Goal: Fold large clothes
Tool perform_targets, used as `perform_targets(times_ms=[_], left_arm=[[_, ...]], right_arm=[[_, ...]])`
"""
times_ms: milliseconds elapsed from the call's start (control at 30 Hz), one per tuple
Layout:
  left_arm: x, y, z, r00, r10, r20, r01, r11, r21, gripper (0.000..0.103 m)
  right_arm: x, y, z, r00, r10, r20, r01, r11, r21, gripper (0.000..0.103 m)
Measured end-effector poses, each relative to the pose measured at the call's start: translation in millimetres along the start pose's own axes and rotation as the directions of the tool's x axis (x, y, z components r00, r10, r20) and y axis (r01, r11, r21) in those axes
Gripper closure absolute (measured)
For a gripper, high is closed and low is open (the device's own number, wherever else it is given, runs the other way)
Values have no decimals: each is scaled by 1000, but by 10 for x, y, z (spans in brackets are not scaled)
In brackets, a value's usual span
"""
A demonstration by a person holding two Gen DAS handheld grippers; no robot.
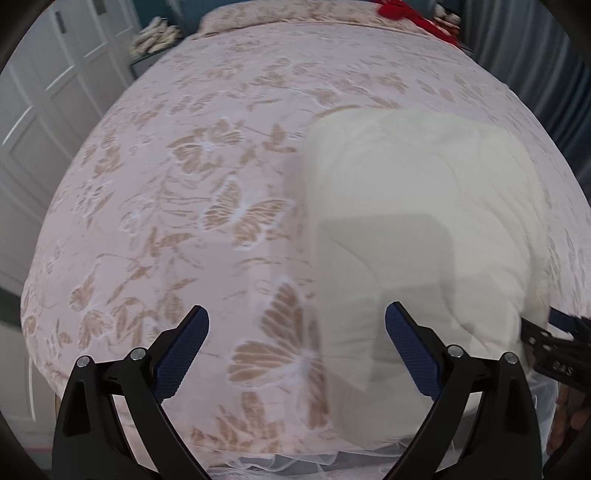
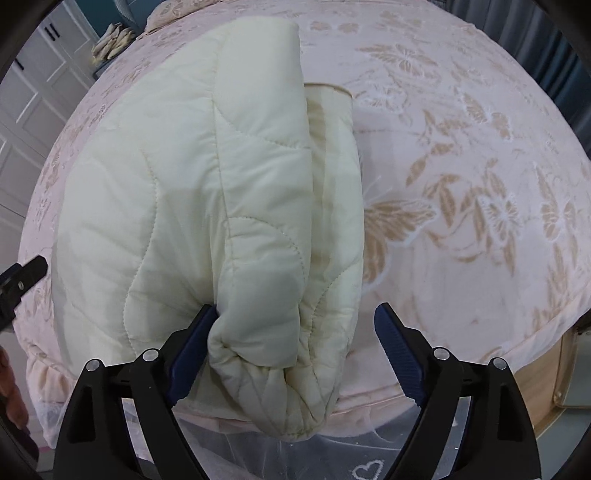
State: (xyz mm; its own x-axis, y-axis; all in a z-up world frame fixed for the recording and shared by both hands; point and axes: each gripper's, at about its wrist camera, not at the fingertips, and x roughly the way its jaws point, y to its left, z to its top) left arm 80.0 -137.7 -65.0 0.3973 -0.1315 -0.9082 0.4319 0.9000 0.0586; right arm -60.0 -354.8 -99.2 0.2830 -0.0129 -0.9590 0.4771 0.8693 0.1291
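Jacket (image 2: 177, 192), cream quilted, lies folded in a thick bundle on the bed (image 1: 184, 184), near the front edge of the mattress. Left to right in the left wrist view: white panelled closet doors (image 1: 48, 110) at the far left, then pink bedspread with tan butterfly print, then the jacket (image 1: 417, 221) on the right half, blurred. Red cloth (image 1: 402, 11) at the far head of the bed, too small to identify.

Left gripper (image 1: 297, 332) hangs above the bedspread with jaws spread wide, nothing between the blue pads; the right finger overlaps the jacket's near edge in the picture, contact cannot be told. The other tool's black tip (image 1: 554, 339) pokes in at the right border.

Right wrist view: the left tool's tip (image 2: 22, 277) at the left border, then the jacket bundle, a folded sleeve end bulging toward the camera. Right gripper (image 2: 295, 332) stands wide, straddling that sleeve end; left pad touches or nearly touches the fabric, right pad clear of it, so no grip. Bare bedspread to the right, wooden bed frame (image 2: 565, 362) at the lower right.
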Motion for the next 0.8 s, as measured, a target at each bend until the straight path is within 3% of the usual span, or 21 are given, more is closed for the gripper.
perform_targets(times_ms=[200, 400, 467, 567, 600, 633, 667, 733, 800], left_arm=[[153, -253, 26, 1000, 10, -10, -9, 998, 68, 5], [352, -341, 96, 999, -17, -33, 20, 997, 76, 5], [411, -338, 120, 998, -42, -39, 44, 997, 69, 5], [513, -305, 161, 989, -132, -66, 134, 991, 23, 5], [529, -305, 178, 982, -169, -82, 170, 985, 14, 9], [500, -331, 200, 976, -200, -91, 203, 979, 25, 24], [452, -365, 213, 977, -191, -89, 196, 980, 45, 27], [315, -423, 225, 982, -176, -65, 181, 980, 87, 46], [161, -436, 238, 986, -164, -36, 167, 979, 118, 56]], right_arm=[[117, 26, 46, 1000, 11, -18, -11, 1000, -18, 18], [238, -69, 118, 996, 85, -35, -85, 996, 12, 19], [253, -100, 132, 990, 133, -37, -132, 991, 27, 29], [230, -76, 150, 991, 133, -31, -133, 991, 11, 38], [196, -44, 151, 992, 126, -24, -126, 992, 1, 45], [148, 6, 151, 994, 107, -13, -108, 994, -18, 53], [104, 60, 140, 996, 88, -2, -88, 996, -33, 57], [-14, 181, 140, 999, 29, 32, -27, 998, -65, 66], [-135, 269, 142, 998, -6, 69, 12, 996, -87, 72]])
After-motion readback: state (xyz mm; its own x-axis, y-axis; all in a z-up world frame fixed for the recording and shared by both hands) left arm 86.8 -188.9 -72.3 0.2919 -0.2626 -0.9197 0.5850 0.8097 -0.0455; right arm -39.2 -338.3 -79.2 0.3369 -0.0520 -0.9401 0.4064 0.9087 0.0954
